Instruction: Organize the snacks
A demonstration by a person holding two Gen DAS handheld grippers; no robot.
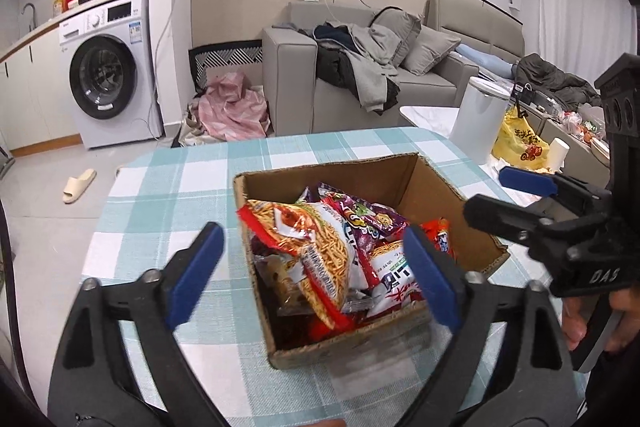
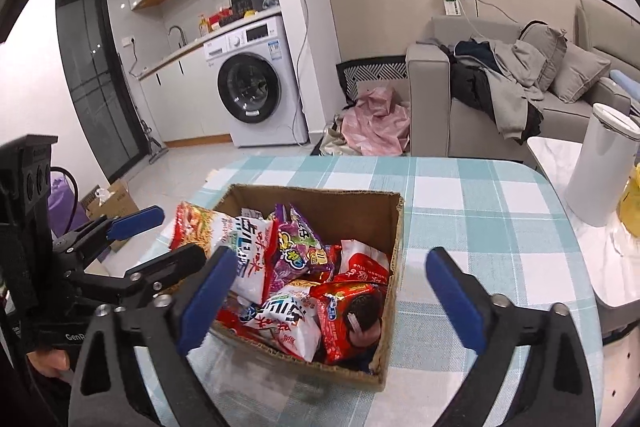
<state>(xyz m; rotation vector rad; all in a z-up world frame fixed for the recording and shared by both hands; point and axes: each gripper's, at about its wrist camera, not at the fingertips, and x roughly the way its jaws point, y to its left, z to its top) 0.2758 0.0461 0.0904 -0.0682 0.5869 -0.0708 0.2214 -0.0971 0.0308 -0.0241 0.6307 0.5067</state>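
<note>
A brown cardboard box (image 1: 436, 183) (image 2: 332, 203) stands on the checked table and holds several snack packets: a noodle-snack bag (image 1: 316, 247), a purple bag (image 1: 372, 223) (image 2: 296, 255), white-and-red bags (image 2: 248, 251) and a red cookie pack (image 2: 352, 315). My left gripper (image 1: 312, 275) is open and empty, held above the box's near left part. My right gripper (image 2: 332, 291) is open and empty, above the box's near side. Each gripper shows in the other's view, the right one (image 1: 516, 195) at the box's right and the left one (image 2: 156, 235) at its left.
The teal-and-white checked tablecloth (image 1: 168, 187) (image 2: 480, 211) covers the table. A white bin (image 1: 480, 115) (image 2: 596, 167) and a yellow bag (image 1: 520, 143) stand to the right. A grey sofa (image 1: 360, 67) with clothes and a washing machine (image 1: 108, 75) are behind.
</note>
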